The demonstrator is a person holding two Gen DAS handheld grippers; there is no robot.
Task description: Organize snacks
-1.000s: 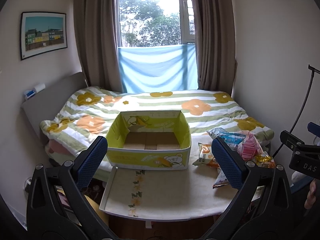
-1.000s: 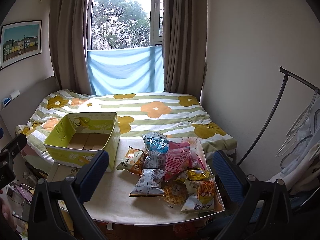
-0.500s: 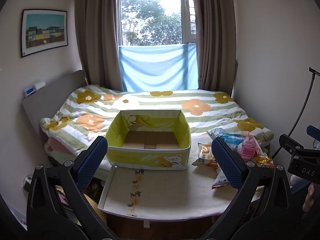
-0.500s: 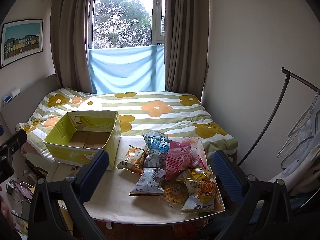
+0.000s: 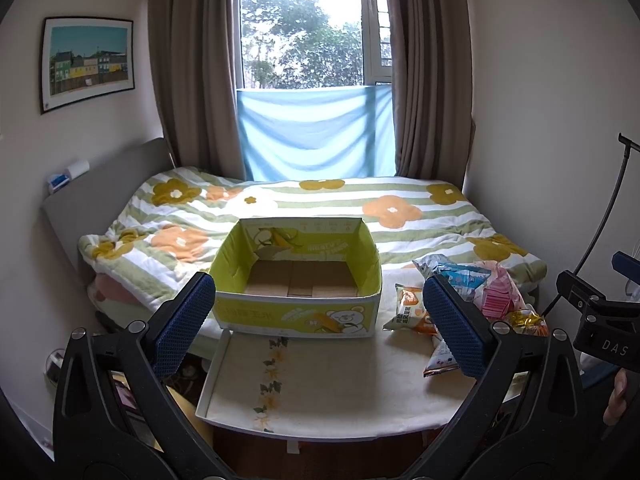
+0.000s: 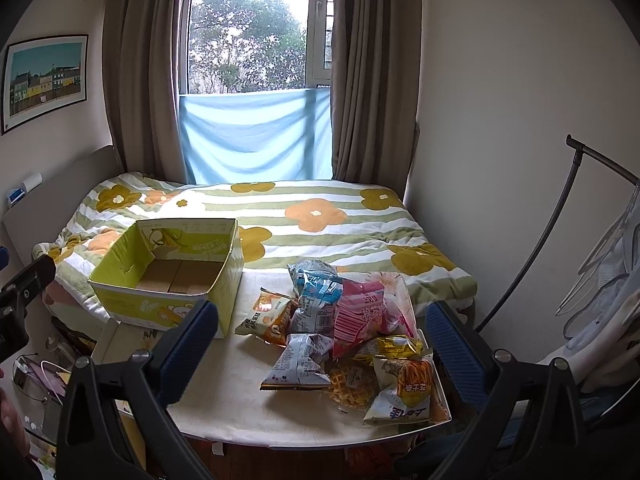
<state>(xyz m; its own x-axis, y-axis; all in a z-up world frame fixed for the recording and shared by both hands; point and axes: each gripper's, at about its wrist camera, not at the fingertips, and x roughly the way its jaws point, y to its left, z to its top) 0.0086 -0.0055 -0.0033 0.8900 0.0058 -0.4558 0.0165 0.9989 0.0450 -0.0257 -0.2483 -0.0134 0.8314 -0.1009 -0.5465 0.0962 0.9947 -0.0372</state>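
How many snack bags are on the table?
7 I can see, piled beside the box: orange, blue, pink, silver, gold, waffle, fries. More may hide underneath.

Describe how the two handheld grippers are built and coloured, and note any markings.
Left gripper and right gripper match: black plastic frames with silver screws and textured dark-blue fingers. In the left view, the right one's body reads "DAS" in white. No sleeves or cables show.

My right gripper [image 6: 320, 344] hangs above the worktop [image 6: 240, 408], jaws wide apart and empty. Between them lies a heap of snack bags [image 6: 344, 332]. Left of the heap stands the yellow-green box [image 6: 168, 308], its cardboard floor bare.
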